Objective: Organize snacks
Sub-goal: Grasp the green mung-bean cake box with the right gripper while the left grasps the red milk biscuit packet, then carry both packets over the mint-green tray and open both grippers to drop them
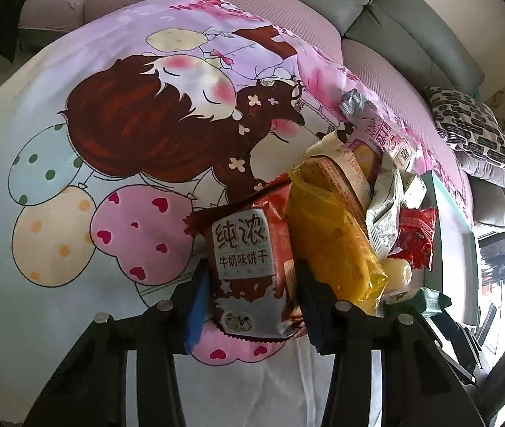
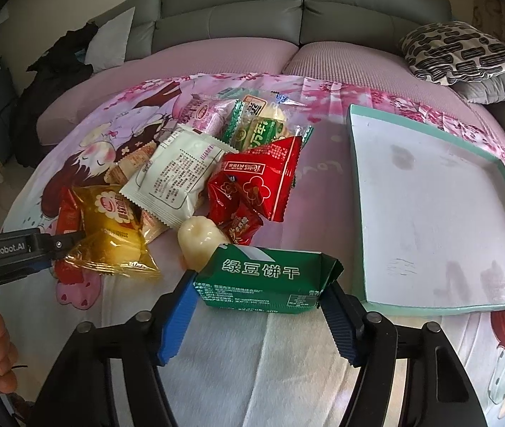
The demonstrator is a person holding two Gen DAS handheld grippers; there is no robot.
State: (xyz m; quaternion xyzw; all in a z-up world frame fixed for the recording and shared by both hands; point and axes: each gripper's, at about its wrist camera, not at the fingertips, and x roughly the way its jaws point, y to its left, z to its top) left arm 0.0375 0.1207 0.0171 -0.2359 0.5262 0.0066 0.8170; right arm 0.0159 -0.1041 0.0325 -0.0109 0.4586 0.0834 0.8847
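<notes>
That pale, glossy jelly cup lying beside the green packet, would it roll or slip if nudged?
The pale jelly cup lies on its side and looks rounded, so it would probably roll. Its glossy surface suggests slipperiness. The soft printed cloth under it may slow it.

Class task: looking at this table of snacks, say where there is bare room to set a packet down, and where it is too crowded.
Free: the whole floor of the teal-rimmed tray, and the cloth strip between the tray and the red packet. Crowded: the snack pile from the yellow packet across to the red one, with packets overlapping.
</notes>
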